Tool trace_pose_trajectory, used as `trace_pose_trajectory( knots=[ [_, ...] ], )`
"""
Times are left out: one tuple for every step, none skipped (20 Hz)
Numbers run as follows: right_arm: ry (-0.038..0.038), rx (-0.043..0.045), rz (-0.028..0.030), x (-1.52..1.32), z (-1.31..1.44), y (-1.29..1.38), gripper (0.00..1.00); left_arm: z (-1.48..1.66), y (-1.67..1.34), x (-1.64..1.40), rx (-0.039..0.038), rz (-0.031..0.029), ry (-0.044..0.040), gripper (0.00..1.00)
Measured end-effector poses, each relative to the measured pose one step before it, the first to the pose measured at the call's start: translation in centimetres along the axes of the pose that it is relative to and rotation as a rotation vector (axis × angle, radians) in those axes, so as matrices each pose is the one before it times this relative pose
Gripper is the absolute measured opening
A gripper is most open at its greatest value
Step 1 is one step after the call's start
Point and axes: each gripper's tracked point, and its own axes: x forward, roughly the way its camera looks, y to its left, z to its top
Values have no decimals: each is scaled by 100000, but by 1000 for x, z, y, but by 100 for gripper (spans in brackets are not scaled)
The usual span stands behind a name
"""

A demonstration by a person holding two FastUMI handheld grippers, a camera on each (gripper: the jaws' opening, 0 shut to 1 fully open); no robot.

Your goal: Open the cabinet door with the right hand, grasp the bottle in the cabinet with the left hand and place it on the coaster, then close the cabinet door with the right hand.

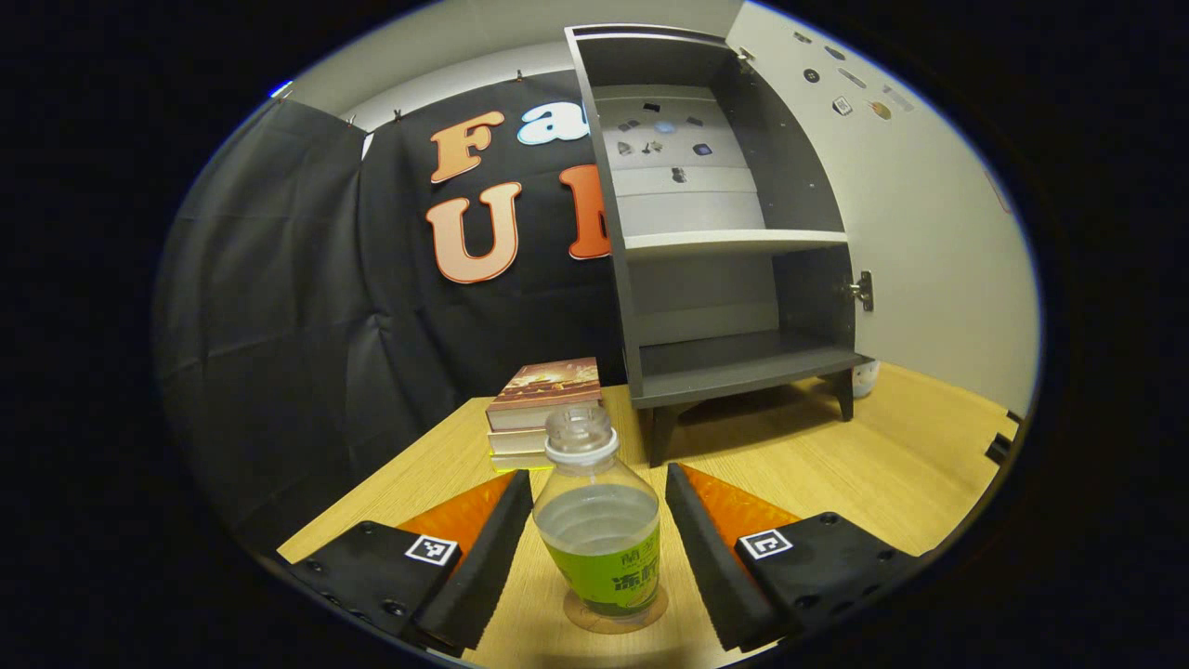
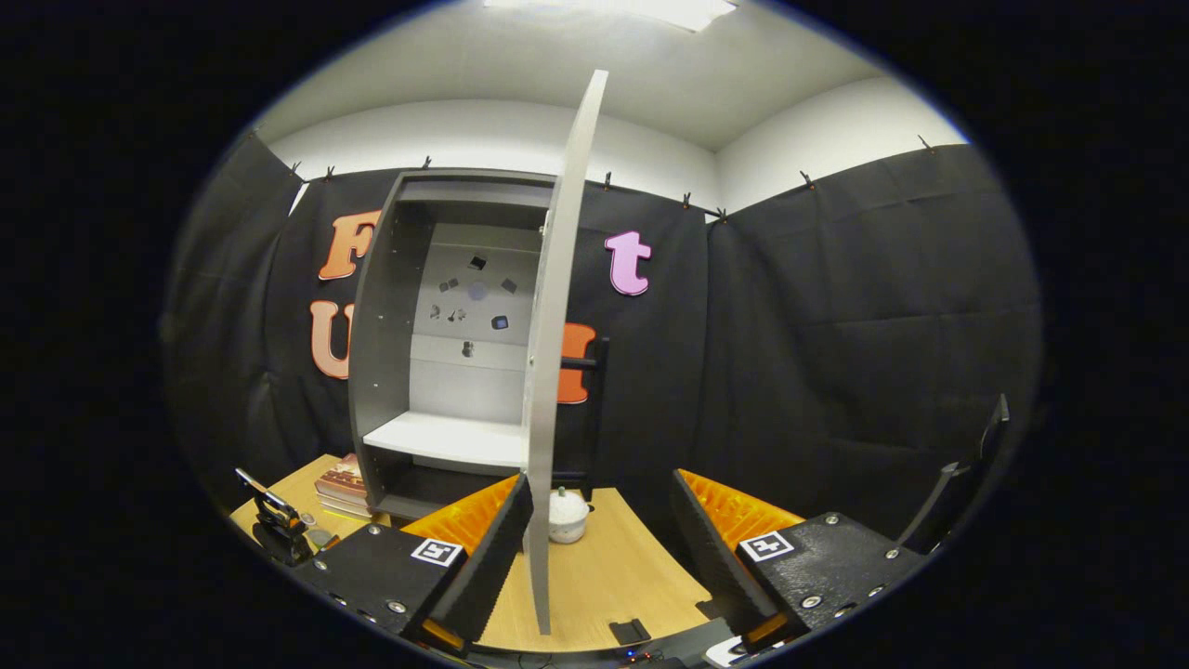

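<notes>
Black foam pads of the left claw [image 1: 588,525] sit spread wide, w/ the bottle [image 1: 599,531] standing upright between them, neither pad touching it. Bottle rests on a clear round coaster [image 1: 616,621] on the wooden counter [image 1: 836,465]; it has a green label, liquid to about half height and a white neck ring. Just beyond the claw tips, slightly left, lies a stack of books [image 1: 541,409]. Further ahead and to the right stands the grey cabinet [image 1: 725,242], its shelves bare, door swung away on the right side.

Right claw [image 2: 599,539] is also spread, fingers apart, w/ the cabinet door [image 2: 555,353] seen edge-on running down between them, closer to the left finger; can't tell if that pad touches the door edge. Past the door, the cabinet interior [image 2: 446,353] sits ahead-left of the claw. A small white round pot [image 2: 567,516] sits on the counter just behind the door's lower edge. At far left, low, a black gadget [image 2: 274,525] is visible near the books [image 2: 339,488]
</notes>
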Motion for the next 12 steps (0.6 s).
trace_pose_trajectory(
  knots=[
    [-1414, 164, 616, 416, 537, -507, 93, 911, 59, -230, -975, 183, -310, 95],
    [-1286, 86, 1818, 540, 423, -178, 93, 941, -262, -144, -1194, -547, -322, 95],
    [-1464, -271, 1630, 672, 384, -262, 93, 582, -408, -71, -1638, -658, 606, 94],
    [-592, -216, 1992, 828, 208, -76, 97, 537, -5, -40, -1468, 506, 1531, 95],
    [-738, 164, 2475, 624, 189, 146, 93, 772, 414, -317, -1167, 1864, -76, 95],
    [-1201, -355, 1471, 676, 394, 41, 97, 1461, 198, -201, -968, 1265, -1683, 97],
    [-1620, -567, 169, 739, 284, -664, 92, 978, -7, -363, -80, 1317, -1700, 95],
    [-544, 405, 653, 614, 158, -470, 92, 1087, -123, -209, 438, 376, -1142, 95],
    [-474, 1463, 1862, 440, 11, -10, 92, 865, -186, -171, 844, 500, -918, 95],
    [-485, 1564, 2974, 150, 56, 118, 92, 993, -140, -155, 346, 45, -1147, 95],
    [175, 1078, 3523, -4, -281, 241, 92, 831, -208, -249, 32, -458, -767, 95],
    [420, 86, 3506, -16, -392, 212, 92, 866, -227, -196, 215, -33, -752, 95]
  ],
)
